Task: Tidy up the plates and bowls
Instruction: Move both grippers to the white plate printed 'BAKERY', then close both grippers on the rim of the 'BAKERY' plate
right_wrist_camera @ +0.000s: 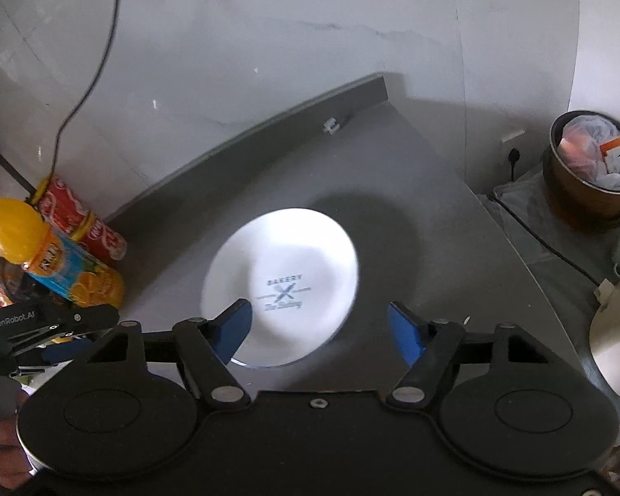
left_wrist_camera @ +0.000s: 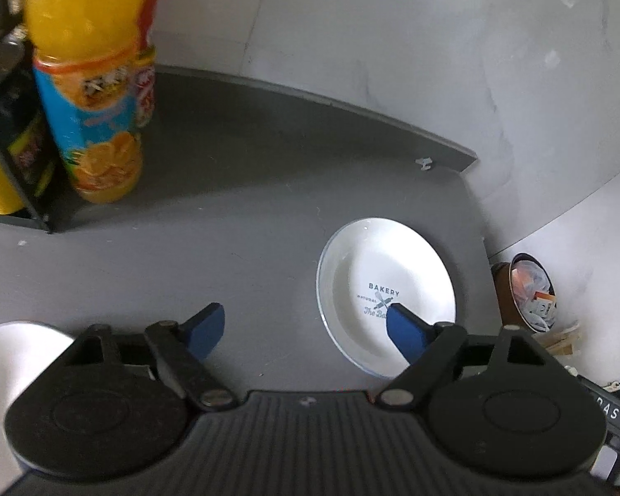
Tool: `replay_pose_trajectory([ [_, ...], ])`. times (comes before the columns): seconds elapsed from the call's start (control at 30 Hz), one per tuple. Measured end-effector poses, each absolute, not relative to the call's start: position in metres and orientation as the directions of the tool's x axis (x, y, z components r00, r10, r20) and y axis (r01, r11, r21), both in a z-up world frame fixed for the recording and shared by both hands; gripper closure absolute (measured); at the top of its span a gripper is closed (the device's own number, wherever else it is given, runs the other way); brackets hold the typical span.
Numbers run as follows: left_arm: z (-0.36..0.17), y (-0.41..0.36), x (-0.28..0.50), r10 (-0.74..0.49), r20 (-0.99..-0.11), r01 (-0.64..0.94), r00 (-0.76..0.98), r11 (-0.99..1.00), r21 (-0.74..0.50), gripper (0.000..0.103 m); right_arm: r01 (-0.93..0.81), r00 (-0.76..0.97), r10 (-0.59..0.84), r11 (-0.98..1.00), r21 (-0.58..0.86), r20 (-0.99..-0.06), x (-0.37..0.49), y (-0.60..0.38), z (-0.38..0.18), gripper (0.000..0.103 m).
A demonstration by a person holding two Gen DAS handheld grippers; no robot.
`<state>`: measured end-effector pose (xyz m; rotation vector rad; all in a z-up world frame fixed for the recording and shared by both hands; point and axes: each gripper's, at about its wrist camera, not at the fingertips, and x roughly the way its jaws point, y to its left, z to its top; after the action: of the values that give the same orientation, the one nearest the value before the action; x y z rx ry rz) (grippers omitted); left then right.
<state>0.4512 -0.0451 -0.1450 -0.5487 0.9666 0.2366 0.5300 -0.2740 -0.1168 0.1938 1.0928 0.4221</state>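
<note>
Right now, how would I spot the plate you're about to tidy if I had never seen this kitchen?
Look at the grey counter along the pale wall, and go towards its far corner, away from the orange juice bottle. The white plate lies flat there by itself, with "BAKERY" printed over a crossed emblem in its centre.

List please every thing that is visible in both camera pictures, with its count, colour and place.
Round white plate with BAKERY print: 1, white, on the counter near its right edge.
Grey counter: 1, grey, against the wall.
Orange juice bottle: 1, orange with a blue label, counter's back left.
Red labelled bottle: 1, red, behind the juice bottle.
Black wire rack: 1, black, far left.
Brown bin: 1, brown, holding rubbish, right of the counter.
Left gripper: 1, black with blue pads, open, empty.
Right gripper: 1, same colours, open, empty.
</note>
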Motion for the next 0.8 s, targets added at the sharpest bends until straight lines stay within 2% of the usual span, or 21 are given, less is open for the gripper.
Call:
replay_pose_trajectory([
  [0.23, -0.175, -0.046, 0.481, -0.07, -0.856, -0.464, 0.513, 0.816, -0.345, 0.035, -0.25, 0.317, 0.442, 0.892, 0.376, -0.839, 0.557, -0.278, -0.149, 0.045],
  [0.37, -0.195, -0.041, 0.497, -0.09, -0.875, -0.495, 0.476, 0.795, -0.351, 0.048, -0.253, 0.275, 0.449, 0.887, 0.387, -0.85, 0.572, -0.275, -0.166, 0.053],
  [0.53, -0.213, -0.04, 0.508, -0.102, -0.887, -0.514, 0.451, 0.782, -0.352, 0.055, -0.272, 0.237, 0.462, 0.876, 0.398, -0.855, 0.586, -0.269, -0.181, 0.06],
  [0.67, -0.225, -0.039, 0.519, -0.116, -0.895, -0.526, 0.431, 0.773, -0.354, 0.061, -0.272, 0.202, 0.46, 0.874, 0.402, -0.865, 0.596, -0.266, -0.196, 0.069],
  [0.8, -0.234, -0.039, 0.53, -0.135, -0.904, -0.536, 0.406, 0.766, -0.355, 0.071, -0.273, 0.178, 0.463, 0.871, 0.409, -0.868, 0.601, -0.263, -0.208, 0.071],
])
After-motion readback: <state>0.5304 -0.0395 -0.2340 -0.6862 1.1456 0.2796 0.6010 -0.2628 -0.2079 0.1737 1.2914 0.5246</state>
